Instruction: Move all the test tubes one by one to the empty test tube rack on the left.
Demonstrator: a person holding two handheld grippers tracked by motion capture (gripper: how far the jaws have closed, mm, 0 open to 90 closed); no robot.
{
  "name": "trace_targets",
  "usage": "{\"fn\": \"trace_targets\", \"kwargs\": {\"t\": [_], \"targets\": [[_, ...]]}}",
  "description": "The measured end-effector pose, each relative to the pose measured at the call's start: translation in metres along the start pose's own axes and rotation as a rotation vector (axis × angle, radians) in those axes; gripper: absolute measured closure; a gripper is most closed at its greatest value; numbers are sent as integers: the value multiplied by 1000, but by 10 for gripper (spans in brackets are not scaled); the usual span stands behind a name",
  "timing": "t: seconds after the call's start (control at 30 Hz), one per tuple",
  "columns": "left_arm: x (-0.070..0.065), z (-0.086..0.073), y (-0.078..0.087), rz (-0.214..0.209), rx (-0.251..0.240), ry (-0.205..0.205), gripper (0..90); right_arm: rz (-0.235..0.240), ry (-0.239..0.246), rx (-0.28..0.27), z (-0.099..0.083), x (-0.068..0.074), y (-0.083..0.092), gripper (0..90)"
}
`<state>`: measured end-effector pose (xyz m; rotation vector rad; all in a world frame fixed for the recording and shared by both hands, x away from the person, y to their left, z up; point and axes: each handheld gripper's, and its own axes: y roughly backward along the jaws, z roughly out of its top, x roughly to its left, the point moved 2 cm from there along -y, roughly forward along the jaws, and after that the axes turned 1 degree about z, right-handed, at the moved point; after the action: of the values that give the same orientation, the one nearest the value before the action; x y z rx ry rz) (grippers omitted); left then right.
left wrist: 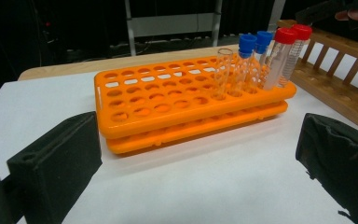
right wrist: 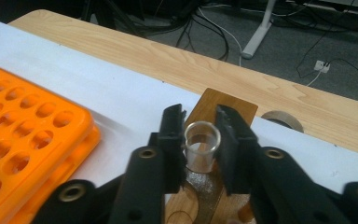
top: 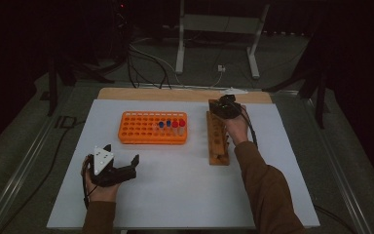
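Two grippers here: the right gripper (right wrist: 200, 149) is clamping an uncapped clear tube (right wrist: 201, 150) that's sitting in the wooden rack (top: 217, 139), centre-right of the high view. Pulling it at an angle could jam the tube or tip that rack. Left gripper (top: 121, 168) is idling wide open, lower left, near the orange rack (top: 153, 127).

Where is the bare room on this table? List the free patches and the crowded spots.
Free: the white mat between the left gripper and the wooden rack; the strip right of that rack; the corner left of the orange rack.
Crowded: the wooden rack's far end, where the right gripper is shut on an open glass tube; the orange rack's right end, holding capped tubes.
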<state>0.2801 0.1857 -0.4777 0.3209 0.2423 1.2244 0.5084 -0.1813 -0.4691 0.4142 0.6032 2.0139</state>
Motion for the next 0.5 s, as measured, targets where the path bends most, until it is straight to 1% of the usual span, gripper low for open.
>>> {"fn": "trace_targets", "kwargs": {"t": [0.03,0.1,0.17,0.3,0.4,0.5], "targets": [[0,0,0,1,1,0,8,-2,-2,0,0,1,0,749],[0,0,1,4,1,0,8,-21,17,4,1,2,0,758],[0,0,1,5,0,0,8,-23,12,2,1,2,1,760],[0,-1,0,5,6,-5,8,-24,-17,-31,5,2,9,761],[0,-1,0,6,9,-5,8,-32,-10,-55,9,5,17,761],[-1,-1,-1,7,8,-7,8,-32,-15,-80,13,5,25,762]]}}
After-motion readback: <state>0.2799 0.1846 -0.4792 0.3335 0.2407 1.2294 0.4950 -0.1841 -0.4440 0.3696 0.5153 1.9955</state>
